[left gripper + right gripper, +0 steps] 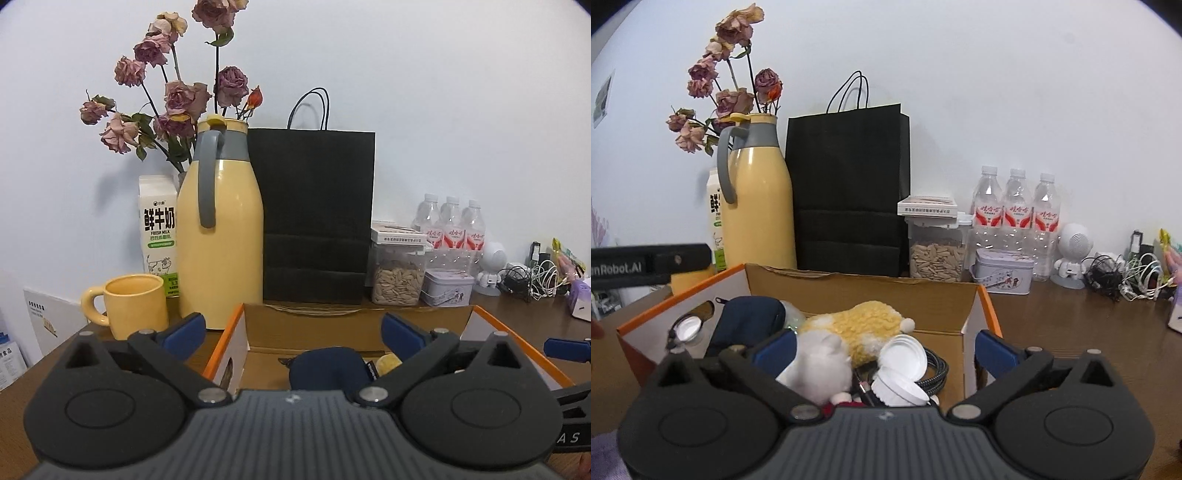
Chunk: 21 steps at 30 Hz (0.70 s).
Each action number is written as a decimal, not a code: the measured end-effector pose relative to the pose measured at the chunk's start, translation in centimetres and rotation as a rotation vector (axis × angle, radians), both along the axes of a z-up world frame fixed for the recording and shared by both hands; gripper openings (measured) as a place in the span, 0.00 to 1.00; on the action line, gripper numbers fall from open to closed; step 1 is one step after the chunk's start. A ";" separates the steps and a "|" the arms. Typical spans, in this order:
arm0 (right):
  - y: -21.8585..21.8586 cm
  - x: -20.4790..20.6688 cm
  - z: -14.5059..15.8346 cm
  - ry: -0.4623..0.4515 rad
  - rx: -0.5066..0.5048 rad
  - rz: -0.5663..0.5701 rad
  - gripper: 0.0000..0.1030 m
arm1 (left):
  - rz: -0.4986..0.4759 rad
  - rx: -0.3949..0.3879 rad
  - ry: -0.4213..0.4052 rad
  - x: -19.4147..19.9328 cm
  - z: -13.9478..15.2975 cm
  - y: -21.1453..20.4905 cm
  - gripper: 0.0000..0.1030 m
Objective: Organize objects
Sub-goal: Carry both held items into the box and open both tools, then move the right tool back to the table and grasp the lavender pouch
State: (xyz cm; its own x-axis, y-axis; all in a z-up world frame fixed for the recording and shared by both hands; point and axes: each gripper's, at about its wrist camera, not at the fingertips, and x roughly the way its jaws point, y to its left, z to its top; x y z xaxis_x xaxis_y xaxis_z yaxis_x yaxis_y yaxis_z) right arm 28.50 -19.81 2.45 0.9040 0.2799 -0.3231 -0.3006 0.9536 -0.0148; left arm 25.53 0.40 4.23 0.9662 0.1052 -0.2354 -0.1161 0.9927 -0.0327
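One box [967, 291], three bottles [1015, 206], two tools [884, 345]

Matte black left tongs [291, 332] and right tongs [884, 349]: ribbed grey housing, round black discs either side, angular black link arms on silver pivot screws, blue pads [188, 328] at fingertips, white lettering along one side

box [982, 302]: plush toy [857, 325], lids [905, 354] inside | bag [849, 184] behind | tin [1003, 271] right
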 end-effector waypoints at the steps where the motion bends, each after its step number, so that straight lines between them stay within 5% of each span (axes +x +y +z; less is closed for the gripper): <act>1: 0.0 -0.1 0.0 -0.002 -0.002 0.001 1.00 | -0.002 0.000 0.002 0.0 0.0 0.0 1.00; 21: -0.7 -1.6 0.6 -0.075 0.026 -0.047 1.00 | -0.004 0.004 0.003 -1.0 -0.1 0.0 1.00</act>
